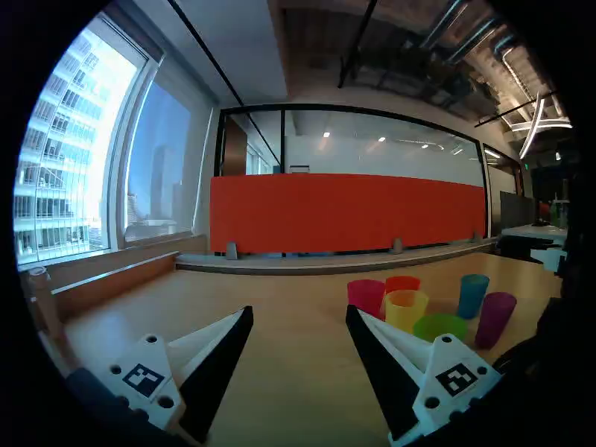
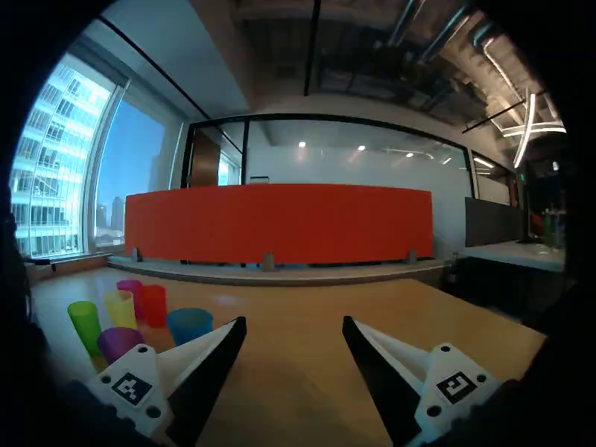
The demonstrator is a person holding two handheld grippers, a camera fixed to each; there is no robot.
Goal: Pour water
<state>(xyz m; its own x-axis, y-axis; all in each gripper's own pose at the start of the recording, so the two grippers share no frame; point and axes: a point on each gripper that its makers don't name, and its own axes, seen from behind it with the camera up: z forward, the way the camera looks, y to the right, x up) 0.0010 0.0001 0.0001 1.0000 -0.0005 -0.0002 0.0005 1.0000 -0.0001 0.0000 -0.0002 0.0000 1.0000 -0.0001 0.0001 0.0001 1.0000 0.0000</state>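
Observation:
Several coloured plastic cups stand in a cluster on the wooden table (image 1: 298, 372). In the left gripper view they sit just beyond the right finger: pink cup (image 1: 365, 295), red cup (image 1: 402, 284), yellow cup (image 1: 406, 308), green cup (image 1: 439, 326), blue cup (image 1: 473, 294), purple cup (image 1: 496, 317). My left gripper (image 1: 298, 316) is open and holds nothing. In the right gripper view the same cups stand to the left: green cup (image 2: 85, 323), yellow cup (image 2: 121, 308), red cup (image 2: 154, 305), blue cup (image 2: 189, 325), purple cup (image 2: 119, 343). My right gripper (image 2: 294, 324) is open above bare table (image 2: 298, 372).
An orange divider panel (image 1: 346, 212) runs along the table's far edge, with a glass wall behind. Large windows (image 1: 74, 171) and a wooden ledge (image 1: 112, 276) line the left side. Another desk (image 2: 521, 253) stands at the far right.

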